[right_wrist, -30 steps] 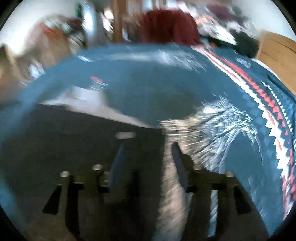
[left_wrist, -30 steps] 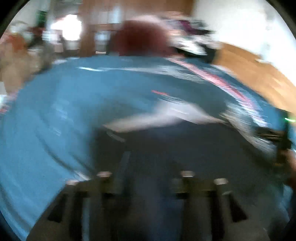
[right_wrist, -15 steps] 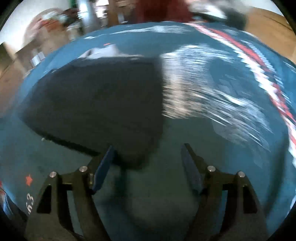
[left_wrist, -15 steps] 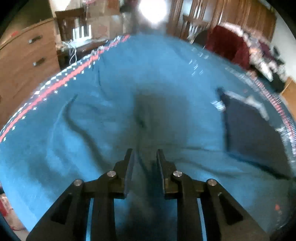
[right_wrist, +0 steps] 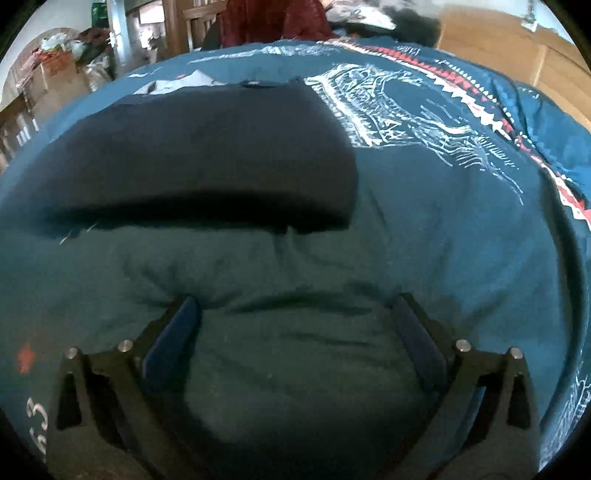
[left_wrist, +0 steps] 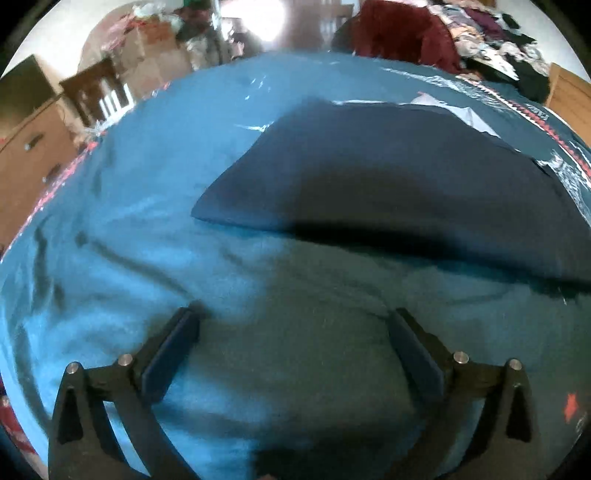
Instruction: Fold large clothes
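Note:
A dark navy garment (left_wrist: 388,177) lies folded flat on a teal blanket (left_wrist: 129,192); it also shows in the right wrist view (right_wrist: 207,147). A white piece (left_wrist: 465,114) sticks out from under its far edge. My left gripper (left_wrist: 293,317) is open and empty, low over the blanket just in front of the garment's near edge. My right gripper (right_wrist: 295,306) is open and empty, also just short of the near edge, below the garment's right corner.
The teal blanket (right_wrist: 461,229) carries a white dragon print (right_wrist: 406,107) and a red-white border (right_wrist: 480,110). A dark red cloth pile (left_wrist: 402,33) and a heap of clothes (left_wrist: 495,44) lie beyond. A wooden dresser (left_wrist: 26,147) stands at the left.
Both grippers have opened wide and drawn back off the navy garment to its near edge. The left wrist view has swung back from the left side of the blanket to face the garment.

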